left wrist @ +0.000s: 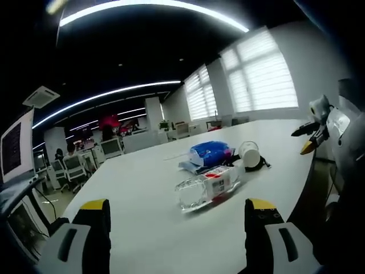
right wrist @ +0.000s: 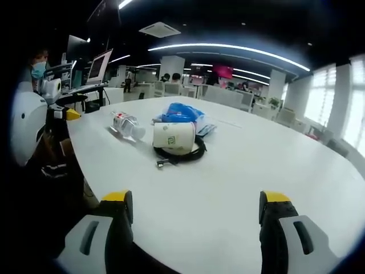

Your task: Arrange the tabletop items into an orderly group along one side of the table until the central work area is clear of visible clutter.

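Observation:
A clear plastic bottle point(left wrist: 208, 185) with a red-and-white label lies on its side on the white table point(left wrist: 142, 188). Behind it are a blue packet point(left wrist: 210, 153) and a tipped white paper cup point(left wrist: 249, 153) resting on a coiled black cable point(left wrist: 261, 165). My left gripper point(left wrist: 178, 216) is open and empty, a short way before the bottle. In the right gripper view the cup point(right wrist: 174, 136) and cable point(right wrist: 181, 154) are nearest, with the bottle point(right wrist: 128, 124) to the left and the blue packet point(right wrist: 179, 112) behind. My right gripper point(right wrist: 195, 208) is open and empty, well short of the cup.
The right gripper point(left wrist: 318, 123) shows past the table's right edge in the left gripper view. The left gripper point(right wrist: 54, 111) shows off the table's left edge in the right gripper view. Office desks, chairs point(left wrist: 74, 165) and monitors point(right wrist: 98, 65) stand beyond the table.

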Action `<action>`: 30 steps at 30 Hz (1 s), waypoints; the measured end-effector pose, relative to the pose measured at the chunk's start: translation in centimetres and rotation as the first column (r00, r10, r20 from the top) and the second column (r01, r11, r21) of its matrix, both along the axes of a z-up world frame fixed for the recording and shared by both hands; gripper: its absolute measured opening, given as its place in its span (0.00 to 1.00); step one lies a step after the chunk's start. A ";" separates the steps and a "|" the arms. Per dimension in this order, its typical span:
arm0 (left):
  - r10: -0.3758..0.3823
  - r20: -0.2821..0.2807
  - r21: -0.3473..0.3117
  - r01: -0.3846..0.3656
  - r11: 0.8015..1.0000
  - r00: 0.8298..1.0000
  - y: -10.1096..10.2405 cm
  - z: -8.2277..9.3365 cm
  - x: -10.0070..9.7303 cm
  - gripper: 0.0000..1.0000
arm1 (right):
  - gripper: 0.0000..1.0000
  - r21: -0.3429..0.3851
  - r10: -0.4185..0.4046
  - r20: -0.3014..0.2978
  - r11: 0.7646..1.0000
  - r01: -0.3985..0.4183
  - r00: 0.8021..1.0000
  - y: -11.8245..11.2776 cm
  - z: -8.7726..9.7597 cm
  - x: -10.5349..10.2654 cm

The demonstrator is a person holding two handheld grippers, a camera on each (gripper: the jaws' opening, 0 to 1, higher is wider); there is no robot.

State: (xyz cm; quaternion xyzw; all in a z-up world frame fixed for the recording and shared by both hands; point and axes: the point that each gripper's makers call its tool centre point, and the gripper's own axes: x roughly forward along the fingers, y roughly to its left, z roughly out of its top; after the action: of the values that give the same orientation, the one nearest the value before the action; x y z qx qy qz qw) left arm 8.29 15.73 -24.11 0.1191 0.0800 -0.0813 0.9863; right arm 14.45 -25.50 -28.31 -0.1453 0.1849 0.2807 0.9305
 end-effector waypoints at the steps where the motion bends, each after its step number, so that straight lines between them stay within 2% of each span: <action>1: 0.000 0.001 0.001 0.000 1.000 1.000 0.0 0.0 0.0 0.98 | 0.89 -0.001 0.001 0.001 1.000 -0.001 1.000 0.0 0.0 0.0; 21: -0.009 0.044 0.036 0.007 0.999 0.999 -0.2 0.8 0.2 0.98 | 0.88 -0.006 -0.005 0.002 1.000 0.005 1.000 -0.2 0.1 0.0; 30: -0.011 0.040 0.066 0.009 0.998 0.999 -0.2 0.7 0.4 0.98 | 0.88 -0.006 -0.005 0.000 1.000 0.005 1.000 -0.1 0.0 0.0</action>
State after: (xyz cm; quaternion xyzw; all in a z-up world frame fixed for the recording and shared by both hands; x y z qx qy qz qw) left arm 8.64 15.50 -23.38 0.1535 0.0622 -0.0811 0.9828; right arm 14.48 -25.59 -28.34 -0.1475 0.1859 0.2780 0.9308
